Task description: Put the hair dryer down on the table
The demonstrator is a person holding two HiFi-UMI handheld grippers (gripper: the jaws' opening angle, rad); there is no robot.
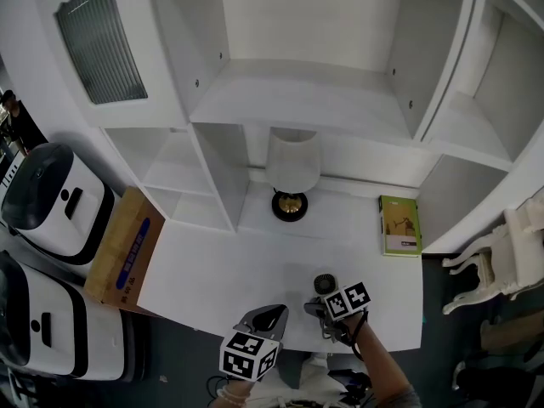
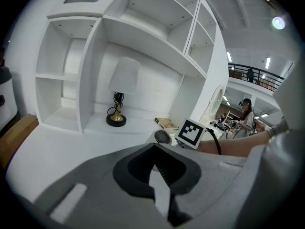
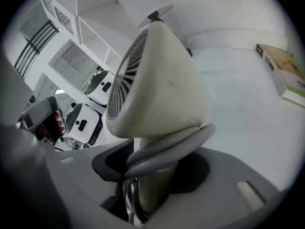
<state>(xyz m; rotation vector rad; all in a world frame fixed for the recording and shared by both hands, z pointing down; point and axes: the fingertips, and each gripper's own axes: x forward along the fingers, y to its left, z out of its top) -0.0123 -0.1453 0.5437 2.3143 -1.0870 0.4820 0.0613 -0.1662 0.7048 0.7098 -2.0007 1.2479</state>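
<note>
A cream hair dryer (image 3: 162,89) with a round grille fills the right gripper view. My right gripper (image 3: 152,175) is shut on its handle, and a grey cord is coiled round that handle just above the jaws. In the head view the hair dryer (image 1: 324,285) hangs over the near part of the white table (image 1: 221,270), held by the right gripper (image 1: 327,311). The left gripper (image 1: 270,315) hovers beside it at the table's front edge, shut, holding nothing. From the left gripper (image 2: 155,149) view the dryer (image 2: 162,137) shows just ahead.
At the back of the table a white-shaded lamp (image 1: 291,172) stands under white shelves. A green book (image 1: 400,225) lies at the back right. To the left are a cardboard box (image 1: 127,249) and white machines (image 1: 51,202). A white chair (image 1: 501,262) stands at right.
</note>
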